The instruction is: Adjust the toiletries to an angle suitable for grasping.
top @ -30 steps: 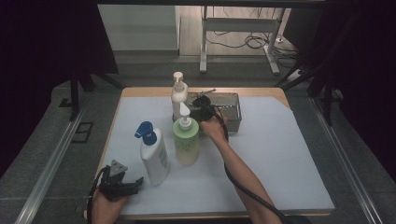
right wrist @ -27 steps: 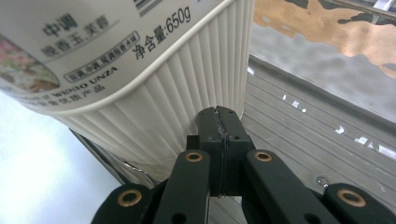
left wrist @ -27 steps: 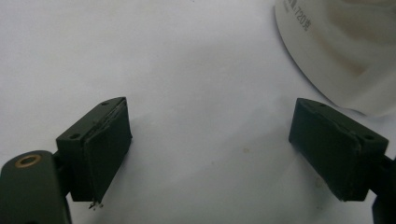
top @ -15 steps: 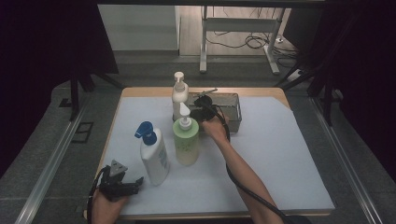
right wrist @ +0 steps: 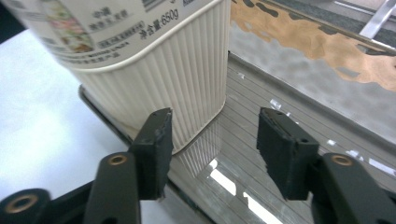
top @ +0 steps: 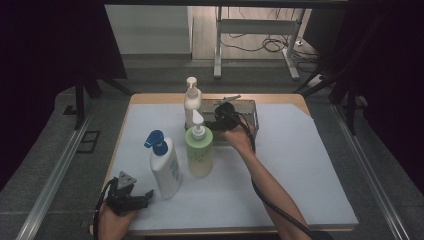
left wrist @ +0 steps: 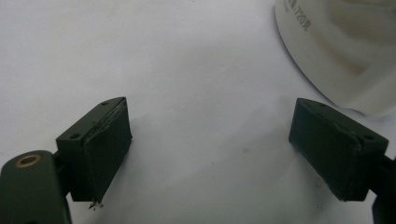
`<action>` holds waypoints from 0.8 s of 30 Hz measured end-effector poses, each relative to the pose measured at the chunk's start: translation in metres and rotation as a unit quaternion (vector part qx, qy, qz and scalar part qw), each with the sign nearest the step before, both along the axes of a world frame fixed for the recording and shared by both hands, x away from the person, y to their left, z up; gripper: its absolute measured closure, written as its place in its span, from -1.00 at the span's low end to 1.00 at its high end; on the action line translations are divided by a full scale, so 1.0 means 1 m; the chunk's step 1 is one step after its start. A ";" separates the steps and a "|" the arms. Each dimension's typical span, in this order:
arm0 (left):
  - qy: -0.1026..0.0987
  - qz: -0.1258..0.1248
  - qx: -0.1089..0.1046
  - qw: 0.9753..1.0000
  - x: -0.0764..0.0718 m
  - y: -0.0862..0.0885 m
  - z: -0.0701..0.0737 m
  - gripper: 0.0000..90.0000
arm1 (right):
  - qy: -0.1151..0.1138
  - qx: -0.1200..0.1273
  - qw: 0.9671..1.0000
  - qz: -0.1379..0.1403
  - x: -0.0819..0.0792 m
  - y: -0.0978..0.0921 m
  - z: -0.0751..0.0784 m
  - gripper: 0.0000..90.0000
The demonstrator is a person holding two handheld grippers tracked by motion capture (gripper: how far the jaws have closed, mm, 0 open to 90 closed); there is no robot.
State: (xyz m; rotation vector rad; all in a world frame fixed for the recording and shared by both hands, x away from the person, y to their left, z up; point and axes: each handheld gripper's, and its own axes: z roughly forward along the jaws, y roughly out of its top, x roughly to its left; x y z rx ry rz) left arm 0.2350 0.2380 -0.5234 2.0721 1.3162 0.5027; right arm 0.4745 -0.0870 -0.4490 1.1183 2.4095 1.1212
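Cream pump bottle (top: pixel 192 102) upright in left end of metal tray (top: pixel 251 113) at table's far edge, centre; ribbed base (right wrist: pixel 173 88) just left of right gripper (right wrist: pixel 212 147). Jaws open, moderate gap, holding nothing, above tray floor. Green bottle (top: pixel 199 150) nearer, mid-table; blue-capped bottle (top: pixel 165 167) toward near-left. Left gripper (left wrist: pixel 233 149) near-left corner, jaws wide, empty, over white cover (top: pixel 300 165).

Left black two-jaw handheld gripper (top: pixel 131 197): grey three-cornered plate on top, black cable looping at 7 o'clock. Blocky black jaws, worn dark pads (left wrist: pixel 108 149), small screw holes, brass-coloured pivot ring. Right black two-jaw handheld gripper (top: pixel 220 116): same jaws, brass rings, black cable along bare forearm. No sleeves visible.
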 end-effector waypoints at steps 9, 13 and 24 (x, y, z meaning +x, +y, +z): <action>0.000 0.000 0.000 1.000 0.000 0.000 0.000 -0.71 | -0.018 0.003 1.000 0.016 -0.013 -0.015 0.010 -0.21; 0.000 0.000 0.000 1.000 0.000 0.000 0.000 -0.71 | -0.027 0.005 0.999 0.022 -0.021 -0.022 0.014 -0.25; 0.000 0.001 0.000 1.000 0.000 0.000 0.000 -0.71 | -0.043 0.005 0.998 0.042 -0.044 -0.041 0.024 -0.52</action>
